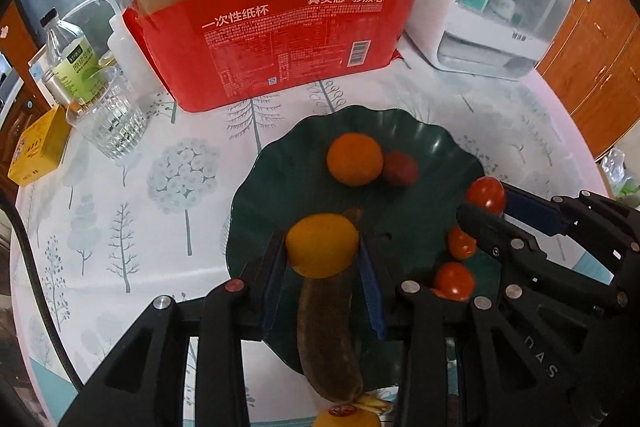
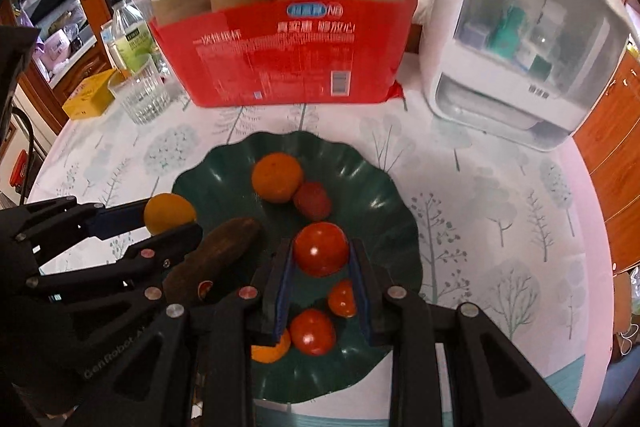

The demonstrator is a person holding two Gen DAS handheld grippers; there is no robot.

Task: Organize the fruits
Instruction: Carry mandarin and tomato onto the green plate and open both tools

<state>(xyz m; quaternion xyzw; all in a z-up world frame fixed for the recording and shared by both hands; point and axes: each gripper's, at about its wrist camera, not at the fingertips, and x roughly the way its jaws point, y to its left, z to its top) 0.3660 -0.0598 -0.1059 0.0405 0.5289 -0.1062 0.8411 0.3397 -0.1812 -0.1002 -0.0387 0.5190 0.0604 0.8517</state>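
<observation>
- The left tool (image 1: pixel 322 247) grips a smooth yellow-orange fruit (image 1: pixel 322 245) between its blue pads, held above the near side of the dark green plate (image 1: pixel 420 131).
- The right tool (image 2: pixel 321 253) is clenched on a glossy red tomato (image 2: pixel 321 249), hanging over the plate's middle.
- Directly under the yellow-orange fruit lies a long, browned banana (image 1: pixel 328 339) with a dull, soft-looking skin; its stem end pokes off the plate's near rim.
- Two more tomatoes (image 2: pixel 312 331) and an orange piece sit near the right tool, shiny and round.
- Farther in, a matte orange (image 1: pixel 354 159) touches a small dark red fruit (image 1: pixel 400 169).
- The plate is wavy-edged and slick; the counter (image 1: pixel 120 187) wears a tree-print cloth.
- Far back stand a red bag of paper cups (image 1: pixel 280 47), a ribbed glass (image 1: pixel 112 123) on the left and a white cabinet (image 1: pixel 512 7) on the right.
- Risks: either round fruit let go from height would likely roll on the slick plate and knock others off; the yellow-orange fruit could bruise the soft banana; the two tools work close together and might collide.
</observation>
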